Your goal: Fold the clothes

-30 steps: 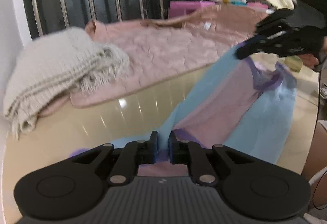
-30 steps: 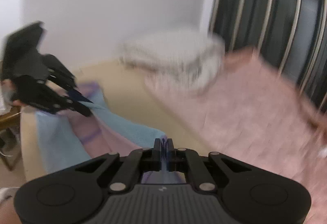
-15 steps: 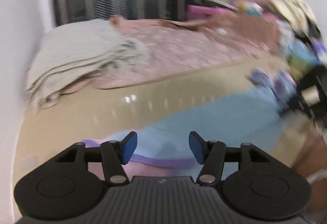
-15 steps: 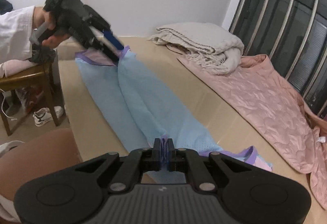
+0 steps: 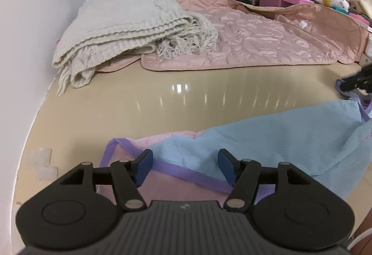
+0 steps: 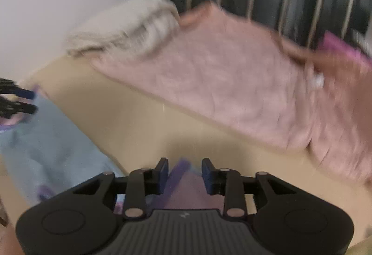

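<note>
A light blue and pink garment with purple trim lies on the beige table, stretched from left to right. My left gripper is open just above its near left end, over the purple hem. My right gripper is open, with the garment's purple-trimmed end lying loose between its jaws. In the blurred right wrist view the blue cloth runs off to the left. The right gripper's tip also shows at the right edge of the left wrist view.
A folded cream knitted blanket and a pink quilted cover lie along the table's far side by a barred window. Boxes and a soft toy sit at the far right. The left wall is close.
Both grippers have let go of the garment: the left opened half a second ago, the right has just opened. The garment has dropped from held up to lying flat on the table.
</note>
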`<state>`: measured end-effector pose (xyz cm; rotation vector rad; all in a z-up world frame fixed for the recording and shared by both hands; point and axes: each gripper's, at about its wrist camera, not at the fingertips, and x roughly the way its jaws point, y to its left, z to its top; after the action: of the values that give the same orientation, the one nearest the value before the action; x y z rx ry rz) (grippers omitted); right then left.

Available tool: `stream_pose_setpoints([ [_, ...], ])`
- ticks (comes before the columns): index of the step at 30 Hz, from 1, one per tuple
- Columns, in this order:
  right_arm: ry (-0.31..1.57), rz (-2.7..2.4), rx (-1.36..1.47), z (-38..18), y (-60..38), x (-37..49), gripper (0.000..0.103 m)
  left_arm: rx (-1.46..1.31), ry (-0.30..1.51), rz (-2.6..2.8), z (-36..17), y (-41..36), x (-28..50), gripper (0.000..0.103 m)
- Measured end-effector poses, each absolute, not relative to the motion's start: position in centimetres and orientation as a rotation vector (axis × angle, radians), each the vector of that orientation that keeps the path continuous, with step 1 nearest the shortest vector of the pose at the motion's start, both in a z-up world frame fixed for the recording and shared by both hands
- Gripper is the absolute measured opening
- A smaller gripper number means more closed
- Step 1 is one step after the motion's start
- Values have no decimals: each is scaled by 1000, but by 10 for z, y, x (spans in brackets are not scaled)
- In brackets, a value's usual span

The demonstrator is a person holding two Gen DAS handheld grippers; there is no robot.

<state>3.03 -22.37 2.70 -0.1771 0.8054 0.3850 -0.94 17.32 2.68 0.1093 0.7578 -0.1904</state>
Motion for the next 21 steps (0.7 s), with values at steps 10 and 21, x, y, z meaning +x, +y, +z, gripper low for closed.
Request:
stream_pose_setpoints([
  [10, 275, 278, -124, 54, -266, -114, 4, 103, 761, -142, 19, 173, -15, 78],
  [21, 379, 261, -152, 3, -264, -156, 38, 184, 647, -227, 55, 152, -56, 81],
])
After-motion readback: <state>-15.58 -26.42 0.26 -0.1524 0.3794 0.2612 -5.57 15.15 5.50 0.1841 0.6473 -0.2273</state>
